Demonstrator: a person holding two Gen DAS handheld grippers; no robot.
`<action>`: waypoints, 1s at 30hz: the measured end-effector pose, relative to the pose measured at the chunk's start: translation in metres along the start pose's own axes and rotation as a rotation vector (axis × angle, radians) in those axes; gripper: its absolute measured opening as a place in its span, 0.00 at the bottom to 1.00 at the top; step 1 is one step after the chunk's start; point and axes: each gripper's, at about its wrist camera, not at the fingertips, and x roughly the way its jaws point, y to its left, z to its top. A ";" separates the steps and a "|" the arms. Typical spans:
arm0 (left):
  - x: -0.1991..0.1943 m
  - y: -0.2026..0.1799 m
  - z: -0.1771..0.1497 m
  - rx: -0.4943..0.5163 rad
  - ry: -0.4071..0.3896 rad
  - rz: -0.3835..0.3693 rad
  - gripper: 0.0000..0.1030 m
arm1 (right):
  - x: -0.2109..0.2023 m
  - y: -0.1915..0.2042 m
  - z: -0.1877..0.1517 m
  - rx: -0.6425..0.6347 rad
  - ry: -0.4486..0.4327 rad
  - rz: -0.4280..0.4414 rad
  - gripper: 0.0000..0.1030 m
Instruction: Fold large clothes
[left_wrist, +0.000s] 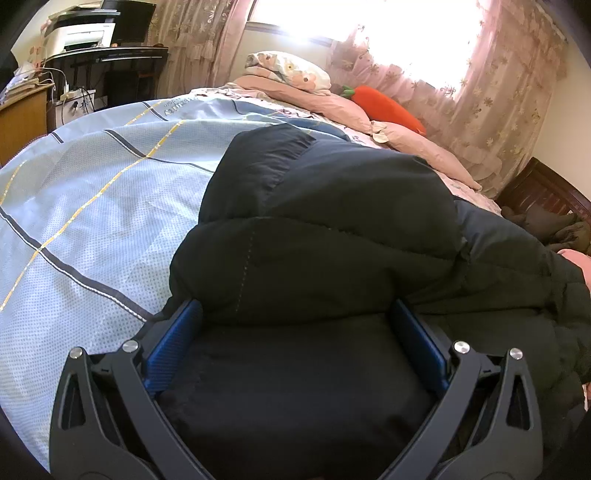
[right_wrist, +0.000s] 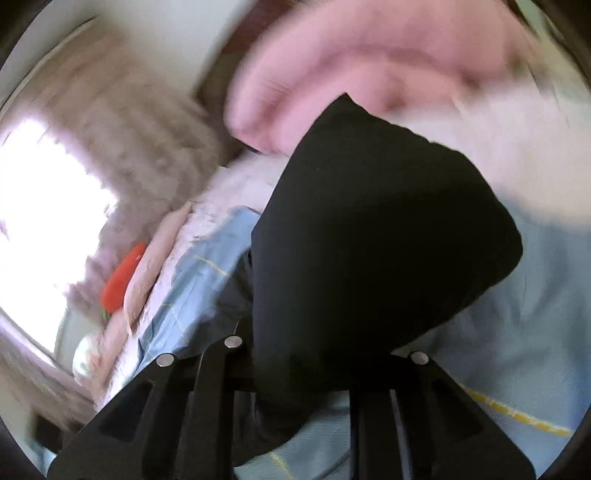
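Observation:
A large black padded jacket lies on a bed with a light blue checked cover. My left gripper is wide open, its blue pads on either side of a thick fold of the jacket that bulges between them. In the blurred right wrist view, a black part of the jacket hangs over my right gripper, lifted above the bed. The fingertips are hidden under the cloth, so I cannot see how the jaws stand.
Pink bedding, a floral pillow and an orange carrot-shaped cushion lie at the head of the bed by the curtained window. A desk with a printer stands at the left. A dark wooden bed frame is at the right.

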 end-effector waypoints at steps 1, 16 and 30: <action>0.000 0.000 0.000 0.000 0.000 0.000 0.98 | -0.007 0.021 0.002 -0.026 -0.004 0.055 0.19; -0.001 0.001 0.000 -0.001 -0.001 0.000 0.98 | -0.049 0.334 -0.320 -1.124 0.269 0.362 0.25; -0.002 0.004 -0.001 -0.010 -0.002 -0.007 0.98 | -0.115 0.319 -0.228 -0.831 0.235 0.624 0.99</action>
